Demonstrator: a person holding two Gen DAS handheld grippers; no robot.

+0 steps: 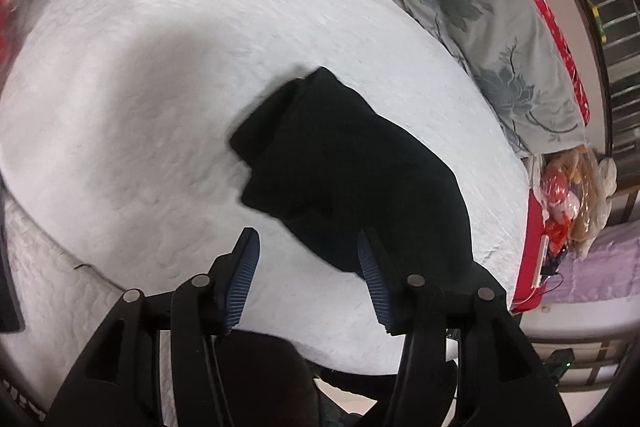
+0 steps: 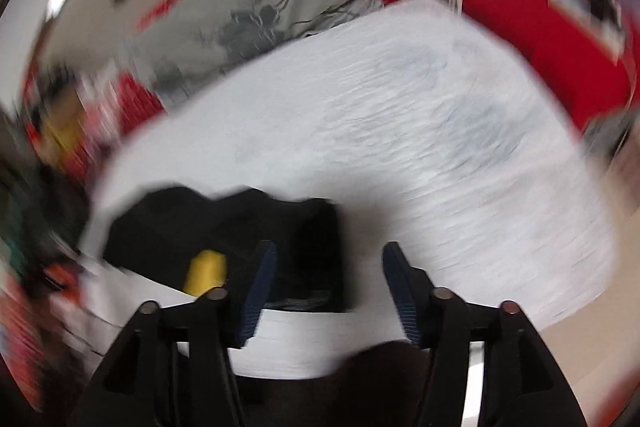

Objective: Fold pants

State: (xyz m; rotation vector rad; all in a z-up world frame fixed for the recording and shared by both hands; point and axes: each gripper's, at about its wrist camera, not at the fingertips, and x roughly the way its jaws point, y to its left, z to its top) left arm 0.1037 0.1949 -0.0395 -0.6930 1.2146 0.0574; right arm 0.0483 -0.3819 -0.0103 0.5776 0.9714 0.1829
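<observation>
Only the right view shows a yellow object (image 2: pixel 206 273) beside folded pants (image 2: pixel 224 227); both tongs released.

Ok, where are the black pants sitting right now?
The black pants lie bunched on the white quilt, centre of the left wrist view, just ahead of the open left gripper.

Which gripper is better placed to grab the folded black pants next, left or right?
Probably left. The left gripper hangs open at the folded black pants' near edge; the right gripper opens mostly over white quilted bedcover.
</observation>
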